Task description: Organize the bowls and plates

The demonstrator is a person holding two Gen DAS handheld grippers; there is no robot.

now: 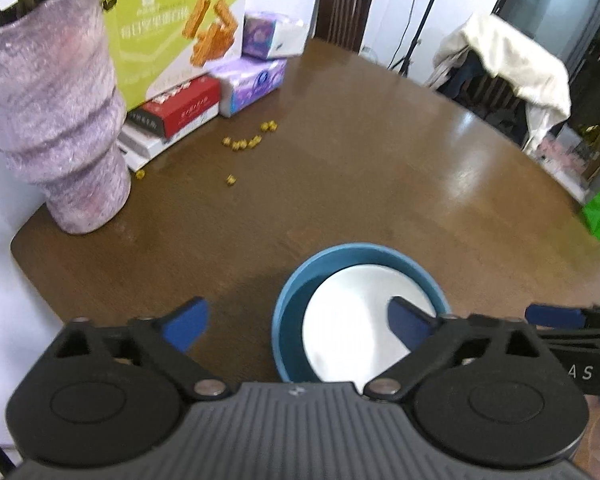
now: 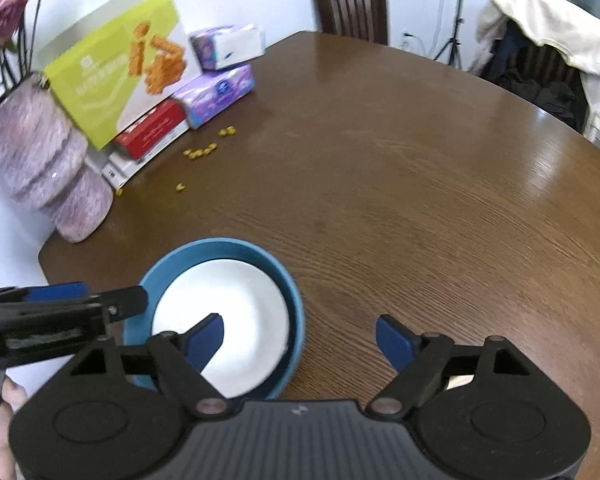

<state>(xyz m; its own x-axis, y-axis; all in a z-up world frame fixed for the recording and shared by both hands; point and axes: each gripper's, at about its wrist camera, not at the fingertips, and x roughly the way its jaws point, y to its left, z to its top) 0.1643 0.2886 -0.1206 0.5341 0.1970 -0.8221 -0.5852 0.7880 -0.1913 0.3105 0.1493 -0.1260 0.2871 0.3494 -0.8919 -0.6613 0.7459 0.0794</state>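
Left wrist view: my left gripper [image 1: 298,326] gapes empty above the blue bowl [image 1: 296,276] holding the white plate [image 1: 352,320], near table [image 1: 380,168] edge. My right gripper [image 2: 300,342] gapes too. I should lift both straight clear, avoiding rim nudges.

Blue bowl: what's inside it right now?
A white plate lies inside the blue bowl, tilted against its wall. The bowl's floor beneath is covered, so anything under the plate cannot be seen.

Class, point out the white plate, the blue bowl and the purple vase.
white plate [image 2: 236,304]: right wrist view, centre of its face.
blue bowl [image 2: 228,246]: right wrist view, far rim.
purple vase [image 1: 56,120]: left wrist view, ribbed side wall.
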